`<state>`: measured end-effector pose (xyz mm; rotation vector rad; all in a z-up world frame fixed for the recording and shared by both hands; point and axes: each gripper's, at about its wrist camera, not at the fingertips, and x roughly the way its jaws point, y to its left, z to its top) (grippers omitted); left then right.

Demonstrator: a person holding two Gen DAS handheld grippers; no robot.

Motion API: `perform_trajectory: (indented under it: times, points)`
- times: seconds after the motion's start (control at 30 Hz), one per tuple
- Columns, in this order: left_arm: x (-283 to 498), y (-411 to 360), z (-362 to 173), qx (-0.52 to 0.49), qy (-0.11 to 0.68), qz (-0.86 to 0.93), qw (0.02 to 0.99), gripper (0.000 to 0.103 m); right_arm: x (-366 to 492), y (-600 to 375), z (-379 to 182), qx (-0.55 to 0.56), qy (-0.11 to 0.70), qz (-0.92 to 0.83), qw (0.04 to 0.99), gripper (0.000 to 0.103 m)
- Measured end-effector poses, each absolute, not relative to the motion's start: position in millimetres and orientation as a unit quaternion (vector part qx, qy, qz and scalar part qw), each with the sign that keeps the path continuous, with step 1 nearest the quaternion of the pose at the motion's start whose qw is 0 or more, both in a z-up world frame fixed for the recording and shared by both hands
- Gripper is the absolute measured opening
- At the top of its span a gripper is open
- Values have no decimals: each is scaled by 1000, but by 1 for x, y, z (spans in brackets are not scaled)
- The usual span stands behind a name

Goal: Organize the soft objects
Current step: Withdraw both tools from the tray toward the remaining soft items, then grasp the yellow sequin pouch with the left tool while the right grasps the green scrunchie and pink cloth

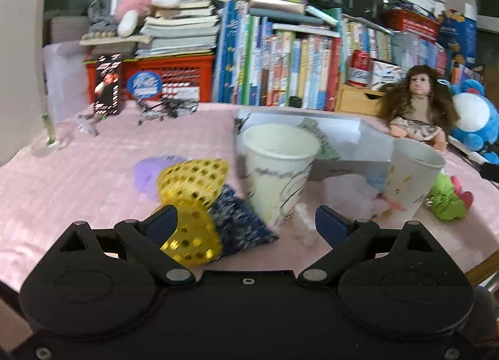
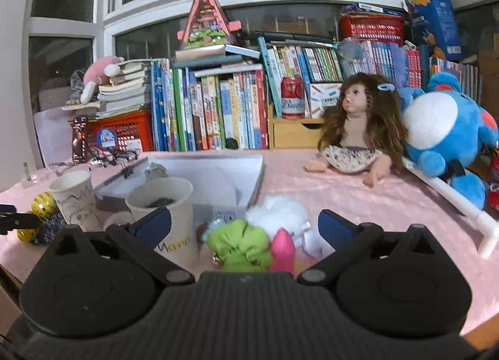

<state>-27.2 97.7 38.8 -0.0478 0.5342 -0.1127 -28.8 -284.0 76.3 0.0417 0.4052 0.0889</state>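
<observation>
Pink cloth (image 1: 78,179): it covers the whole table under both my grippers, and everything below rests on it.
Books (image 2: 218,110): a long row stands along the back edge, under the window.
Blue plush (image 2: 443,138): it leans at the far right, just beside the doll.
Doll (image 2: 358,129): she sits on the cloth in front of the books, long brown hair down, legs out.
White box (image 2: 215,173): open and shallow, behind the two cups, near the middle of the table.
Paper cups: one (image 1: 277,170) stands upright straight ahead of my left gripper; the other (image 2: 168,210) stands by my right gripper's left finger, with something dark inside (I cannot tell what).
My left gripper (image 1: 246,223): jaws wide apart, holding nothing; the gold sequin pouch lies against its left finger.
My right gripper (image 2: 244,223): jaws spread too, nothing clamped; the soft toys sit between the fingers.
Gold sequin pouch (image 1: 193,201): lies on the cloth left of the first cup, overlapping a dark blue glittery piece (image 1: 240,223) and a purple one (image 1: 149,173).
Green soft toy (image 2: 240,244): right in front of my right gripper, touching a pink piece (image 2: 282,249); a white fluffy one (image 2: 280,213) sits just behind.
</observation>
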Motion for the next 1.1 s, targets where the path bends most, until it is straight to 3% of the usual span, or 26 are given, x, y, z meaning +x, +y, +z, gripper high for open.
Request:
perform_trajectory:
  times: [0.37,1.1]
  points:
    - [-30,126,22,-68,257,14,964,99,-32,-285,53,18,217,13,976,103]
    - [-1,143,10,-113,275,31,954,95,-3,-276,30,-3,254,1,967,102]
